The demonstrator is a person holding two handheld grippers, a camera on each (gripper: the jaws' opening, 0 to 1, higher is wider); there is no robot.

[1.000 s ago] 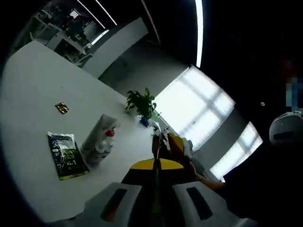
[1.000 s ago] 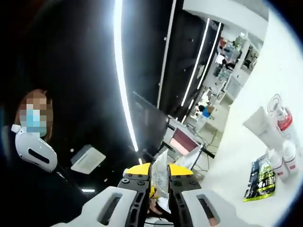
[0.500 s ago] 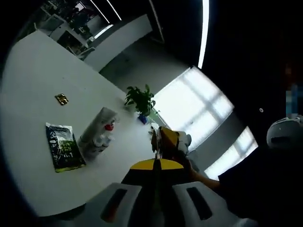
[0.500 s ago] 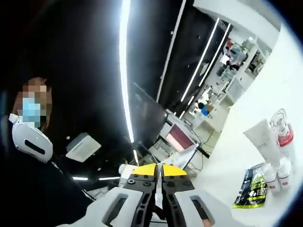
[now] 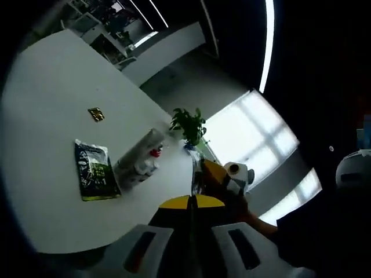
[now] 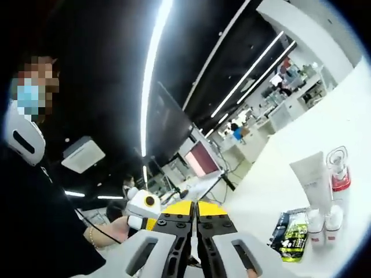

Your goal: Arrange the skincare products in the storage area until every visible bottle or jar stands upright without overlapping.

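Bottles cluster upright at lower right of the right gripper view beside a tall white tube on the counter, likely light, slick, best gripped mid-body; both jaws clenched, empty.

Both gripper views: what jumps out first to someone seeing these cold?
The cluster of skincare products on the white table: a white tube, a red-capped pump bottle and small white bottles standing together, with a dark green sachet lying flat beside them. A potted plant stands against the bright window beyond. Both the left gripper and right gripper are shut, well away from the products.
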